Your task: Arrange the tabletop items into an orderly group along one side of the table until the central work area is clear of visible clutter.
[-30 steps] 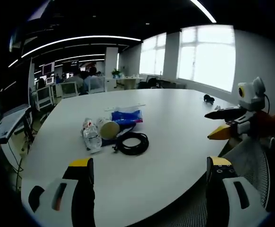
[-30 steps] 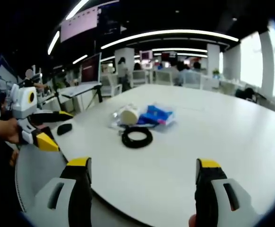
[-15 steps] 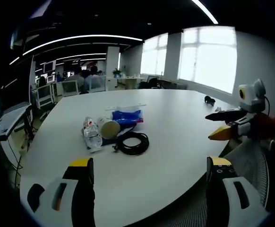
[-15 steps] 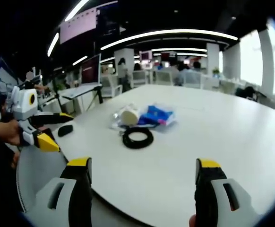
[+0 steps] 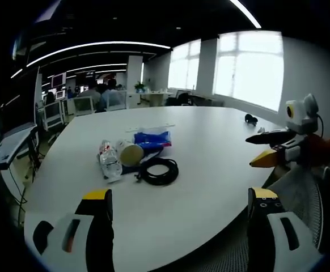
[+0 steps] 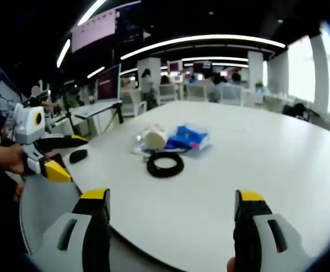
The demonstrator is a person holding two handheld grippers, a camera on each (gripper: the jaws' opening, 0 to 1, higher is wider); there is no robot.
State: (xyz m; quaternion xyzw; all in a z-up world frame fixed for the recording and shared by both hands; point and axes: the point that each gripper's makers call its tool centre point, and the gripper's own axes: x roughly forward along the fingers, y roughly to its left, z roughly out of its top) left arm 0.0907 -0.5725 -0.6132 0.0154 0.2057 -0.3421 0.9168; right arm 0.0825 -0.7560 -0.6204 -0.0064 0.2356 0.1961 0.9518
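Four items sit clustered mid-tabletop (image 5: 221,170): a clear plastic bottle (image 5: 109,160), a cream cylindrical cup (image 5: 130,153), a blue plastic packet (image 5: 152,139) and a coiled black cable (image 5: 159,171). None looks shifted toward an edge yet. Left tool (image 5: 179,201) and right tool (image 6: 172,201) hover wide apart and empty at the near edge.

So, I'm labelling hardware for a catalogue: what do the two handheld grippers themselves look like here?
Both match. The left gripper and right gripper have black jaws with yellow tips on white bodies with dark slots. From the side, the right gripper shows black and yellow jaws under a white housing, an orange sleeve behind it. The left gripper looks the same.
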